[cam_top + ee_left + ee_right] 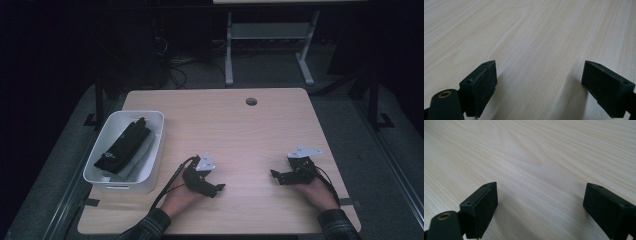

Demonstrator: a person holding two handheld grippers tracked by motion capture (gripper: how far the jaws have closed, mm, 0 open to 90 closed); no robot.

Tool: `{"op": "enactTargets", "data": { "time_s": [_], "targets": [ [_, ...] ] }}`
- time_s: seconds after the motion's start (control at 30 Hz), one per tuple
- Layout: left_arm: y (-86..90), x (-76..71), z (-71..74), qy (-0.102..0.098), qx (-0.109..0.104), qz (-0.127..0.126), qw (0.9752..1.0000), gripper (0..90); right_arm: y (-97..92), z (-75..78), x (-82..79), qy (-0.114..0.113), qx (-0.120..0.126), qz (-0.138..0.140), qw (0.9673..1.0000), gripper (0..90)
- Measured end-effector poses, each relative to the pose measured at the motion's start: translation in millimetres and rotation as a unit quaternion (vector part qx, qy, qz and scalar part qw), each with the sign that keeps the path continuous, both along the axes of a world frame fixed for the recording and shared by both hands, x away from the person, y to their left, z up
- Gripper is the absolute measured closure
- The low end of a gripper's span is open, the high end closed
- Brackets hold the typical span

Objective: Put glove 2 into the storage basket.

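Two black handheld grippers rest low over the pale wood-grain worktop (240,125), the left gripper (212,189) near centre and the right gripper (280,176) to its right, each with jaws spread wide and holding nothing. A white rectangular plastic bin (157,145) sits at the left, with a black fabric glove (122,145) lying inside on grey cloth. This looks like a starting pose; a likely next move is the left gripper reaching left into the bin.

Pale matt wood-grain table (536,37); white, seemingly plastic bin (152,167) holding black cloth (122,145)
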State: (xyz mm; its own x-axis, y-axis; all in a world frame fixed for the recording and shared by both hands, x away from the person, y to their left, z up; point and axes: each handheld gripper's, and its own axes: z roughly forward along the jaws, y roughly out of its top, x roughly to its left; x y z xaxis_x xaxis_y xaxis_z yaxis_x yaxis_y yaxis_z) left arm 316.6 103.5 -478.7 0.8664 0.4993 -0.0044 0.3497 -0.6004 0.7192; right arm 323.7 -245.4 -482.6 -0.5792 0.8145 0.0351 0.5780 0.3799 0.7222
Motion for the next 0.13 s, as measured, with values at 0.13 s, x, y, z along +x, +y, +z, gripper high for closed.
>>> {"op": "enactTargets", "data": {
  "time_s": [0.13],
  "targets": [
    [0.0, 0.0, 0.0, 0.0, 0.0, 0.0, 1.0, 12.0, 0.1, 0.0, -0.1, 0.0, 0.0, 0.0, 1.0, 12.1]
  ]
}}
